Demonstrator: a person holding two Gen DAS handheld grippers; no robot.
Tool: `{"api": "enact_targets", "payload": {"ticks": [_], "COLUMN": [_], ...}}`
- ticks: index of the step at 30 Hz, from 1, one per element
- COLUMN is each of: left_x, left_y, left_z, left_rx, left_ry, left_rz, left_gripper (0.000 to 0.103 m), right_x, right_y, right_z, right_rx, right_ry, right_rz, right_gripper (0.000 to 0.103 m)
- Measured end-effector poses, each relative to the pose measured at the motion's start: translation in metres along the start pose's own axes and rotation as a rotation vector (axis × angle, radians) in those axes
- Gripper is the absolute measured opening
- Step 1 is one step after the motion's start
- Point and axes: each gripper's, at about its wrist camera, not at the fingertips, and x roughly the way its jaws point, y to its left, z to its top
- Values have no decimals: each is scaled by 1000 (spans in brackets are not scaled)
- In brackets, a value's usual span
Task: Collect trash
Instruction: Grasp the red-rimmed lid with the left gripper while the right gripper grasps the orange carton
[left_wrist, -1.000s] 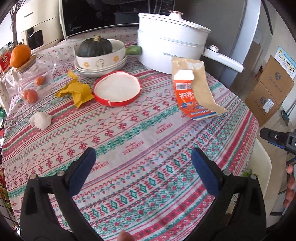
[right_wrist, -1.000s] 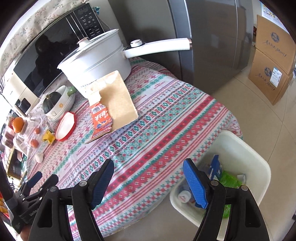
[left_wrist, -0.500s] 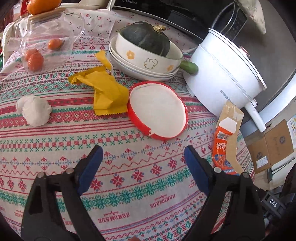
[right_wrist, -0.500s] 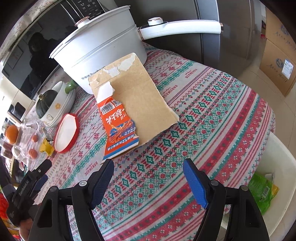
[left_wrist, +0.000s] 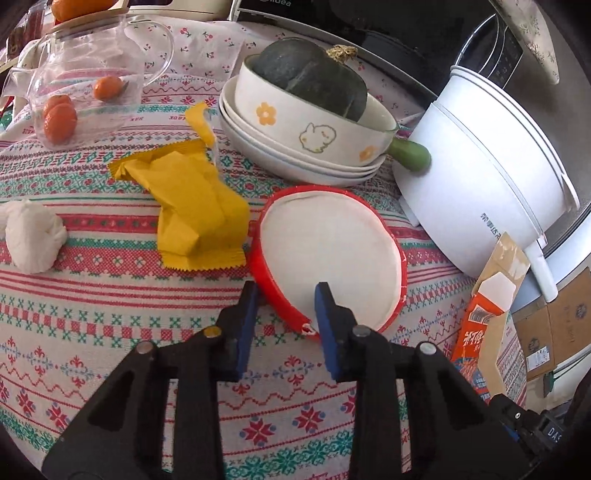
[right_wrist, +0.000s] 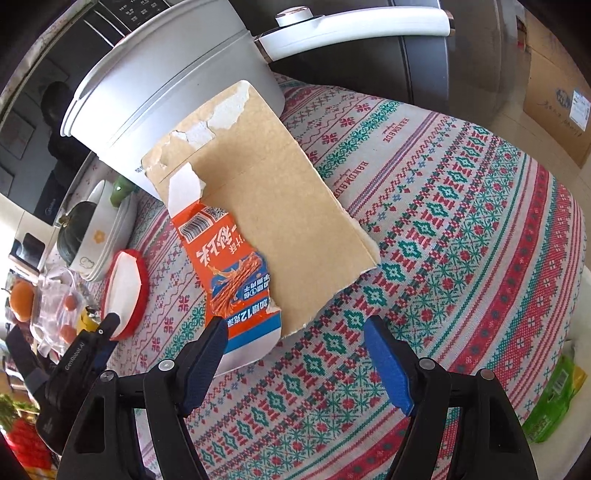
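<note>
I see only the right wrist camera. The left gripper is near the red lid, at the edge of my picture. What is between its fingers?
Observer: The left gripper has just been closing its jaws. The near rim of the red lid stands between them, seemingly not pinched yet.
Operator: Is any trash hidden from me?
Observer: Yes. A white paper wad lies on the cloth, left of the yellow wrapper.
</note>
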Motion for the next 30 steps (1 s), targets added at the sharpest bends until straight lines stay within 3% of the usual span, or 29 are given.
{"api": "enact_targets", "payload": {"ticks": [2, 5, 9, 18, 30], "left_x": [0, -1, -9, -51, -112], "left_y": [-2, 3, 9, 5, -16], "left_z": [1, 3, 1, -18, -46], "left_rx": [19, 17, 33, 123, 251], "left_ry": [19, 53, 101, 130, 99], "left_rz": [16, 2, -15, -52, -99], "left_gripper": [22, 14, 4, 3, 3], "right_x": [4, 9, 1, -54, -143], "right_y": [5, 11, 8, 3, -64], "right_z": [2, 1, -3, -15, -35], "right_rx": [-20, -48, -28, -120, -124], "right_ry": [-7, 17, 33, -19, -93], "right_rz": [-26, -20, 32, 50, 17], "right_gripper": [60, 26, 13, 3, 2]}}
